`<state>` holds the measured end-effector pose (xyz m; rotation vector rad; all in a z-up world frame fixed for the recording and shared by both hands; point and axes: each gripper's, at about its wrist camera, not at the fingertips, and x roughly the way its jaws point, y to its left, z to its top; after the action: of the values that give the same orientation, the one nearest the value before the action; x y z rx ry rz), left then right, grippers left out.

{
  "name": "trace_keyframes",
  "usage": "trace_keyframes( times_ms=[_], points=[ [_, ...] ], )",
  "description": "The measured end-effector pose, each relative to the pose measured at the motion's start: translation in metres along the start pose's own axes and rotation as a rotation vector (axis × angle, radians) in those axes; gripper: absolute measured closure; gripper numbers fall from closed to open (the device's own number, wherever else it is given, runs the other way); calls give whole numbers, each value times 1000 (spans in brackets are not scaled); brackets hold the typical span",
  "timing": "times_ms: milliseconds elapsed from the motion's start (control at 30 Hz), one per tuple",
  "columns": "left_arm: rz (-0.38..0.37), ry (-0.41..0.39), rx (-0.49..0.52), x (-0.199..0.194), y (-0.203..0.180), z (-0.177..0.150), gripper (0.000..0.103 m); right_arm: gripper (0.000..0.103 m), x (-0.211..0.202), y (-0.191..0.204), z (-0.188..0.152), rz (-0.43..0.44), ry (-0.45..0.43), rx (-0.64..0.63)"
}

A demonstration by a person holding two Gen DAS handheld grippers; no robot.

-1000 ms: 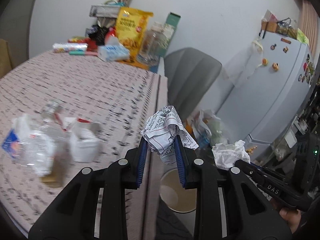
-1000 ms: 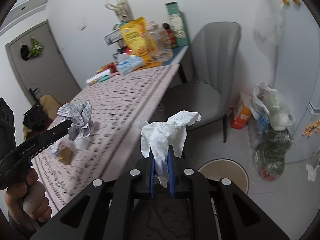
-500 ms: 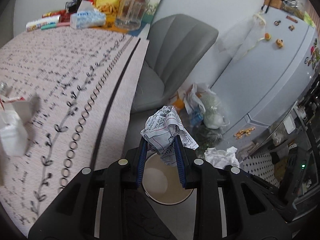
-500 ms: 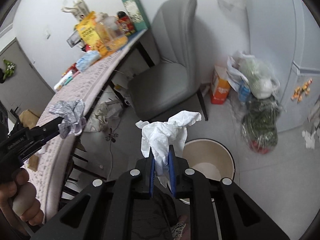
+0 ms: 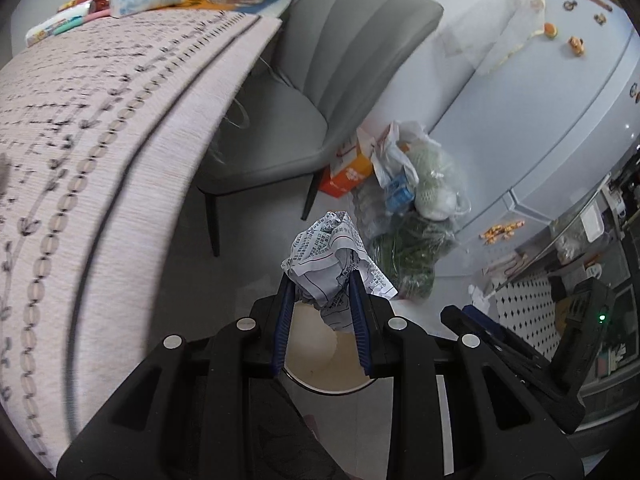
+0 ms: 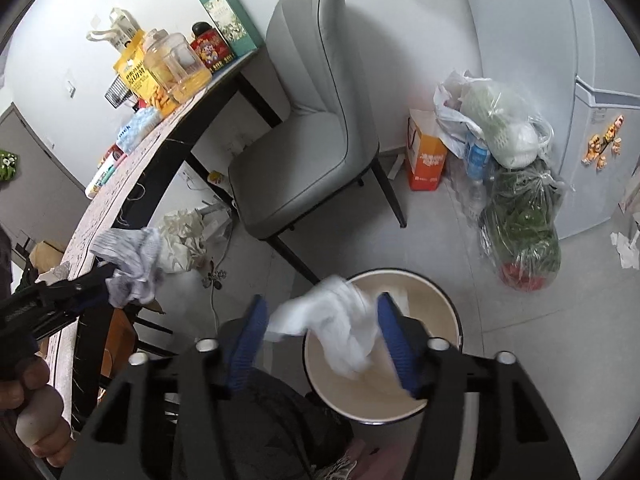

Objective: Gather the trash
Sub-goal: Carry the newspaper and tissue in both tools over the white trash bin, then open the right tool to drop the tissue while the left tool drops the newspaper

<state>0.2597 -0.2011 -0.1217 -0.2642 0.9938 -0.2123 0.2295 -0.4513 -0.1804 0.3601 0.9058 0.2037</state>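
Note:
My left gripper [image 5: 322, 280] is shut on a crumpled printed paper ball [image 5: 326, 252], held above the round beige trash bin [image 5: 320, 364] on the floor. The paper ball also shows in the right wrist view [image 6: 132, 260], beside the table edge. My right gripper [image 6: 320, 308] is open, jaws wide apart, right over the bin [image 6: 448, 300]. A white crumpled tissue [image 6: 340, 328] is loose and blurred between the jaws, over the bin's mouth.
A grey chair [image 6: 304, 152] stands behind the bin. The table [image 5: 80, 128] with a patterned cloth is to the left. Plastic bags of groceries [image 6: 516, 208] and an orange box [image 6: 426, 160] sit by the fridge [image 5: 560, 100]. Crumpled paper [image 6: 180, 240] lies under the table.
Both grippers moved from the table down over the bin. The right gripper opened and let go of the white tissue, which is dropping. The left still holds the paper ball.

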Motion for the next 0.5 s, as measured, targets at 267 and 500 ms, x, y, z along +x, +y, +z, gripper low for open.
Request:
trace_keyframes(
  times_ms=[267,500],
  points=[
    [-35,89,34,42,-30,-7,76,40,-18,-47,-5,-40,-9,112],
    [-81,163,53,74,-52,-13,56,37,-30,-69,-6,-67,-30,154]
  ],
)
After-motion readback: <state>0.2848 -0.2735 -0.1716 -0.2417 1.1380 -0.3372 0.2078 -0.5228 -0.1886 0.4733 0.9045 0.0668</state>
